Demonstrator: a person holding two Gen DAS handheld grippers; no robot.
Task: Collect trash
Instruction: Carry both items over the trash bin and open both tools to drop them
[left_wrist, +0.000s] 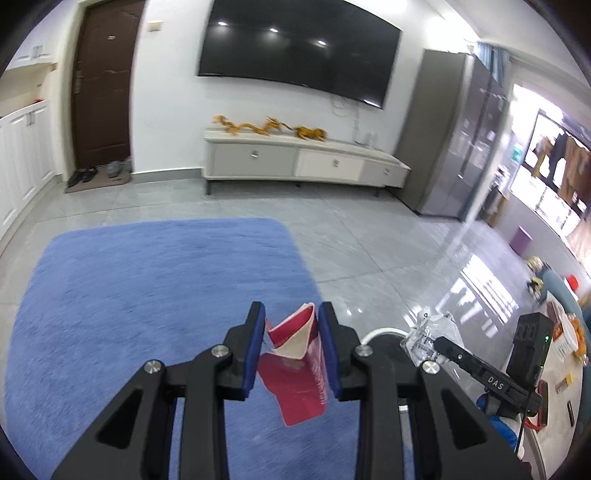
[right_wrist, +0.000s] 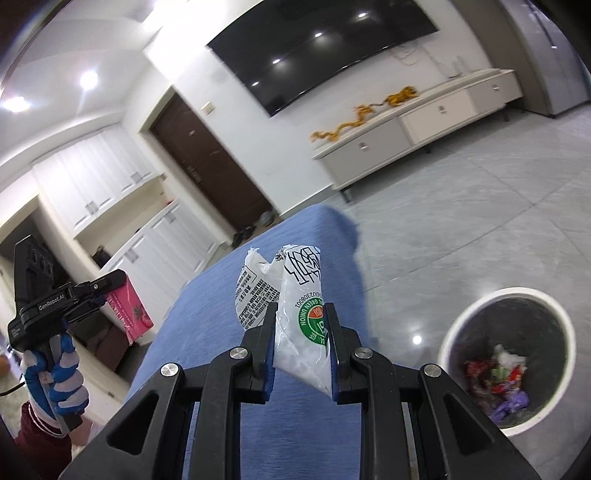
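The left tongs (left_wrist: 291, 332) are closed narrowly on a crumpled pink-and-cream paper carton (left_wrist: 295, 365), which sits pinched between the blue-padded fingers (left_wrist: 253, 347) and hangs down over the shaggy blue rug (left_wrist: 147, 280). In the right wrist view the same left tongs (right_wrist: 110, 284) appear at the far left, held by a hand in a blue-and-grey glove (right_wrist: 59, 380), with the pink carton (right_wrist: 129, 314) showing past them.

The right tongs (right_wrist: 301, 332) grip a crinkled white plastic bag with black print and a green round logo (right_wrist: 299, 314); the bag stands up between the two black fingers (right_wrist: 338, 347) and its upper part flares out above them. From the left wrist view, the right tongs (left_wrist: 436, 343) appear at the right edge with the clear-white bag (left_wrist: 428, 332) at their tip.

A round white waste bin with a dark liner (right_wrist: 509, 358) stands on the grey tiled floor (right_wrist: 461, 206), to the right of the rug (right_wrist: 258, 369) and near the right tongs. Coloured wrappers (right_wrist: 498, 380) lie at its bottom.

Far across the room, a large black television (left_wrist: 299, 55) hangs on the white wall above a long low cream cabinet (left_wrist: 295, 162), with a dark brown door (left_wrist: 103, 81) to the left.
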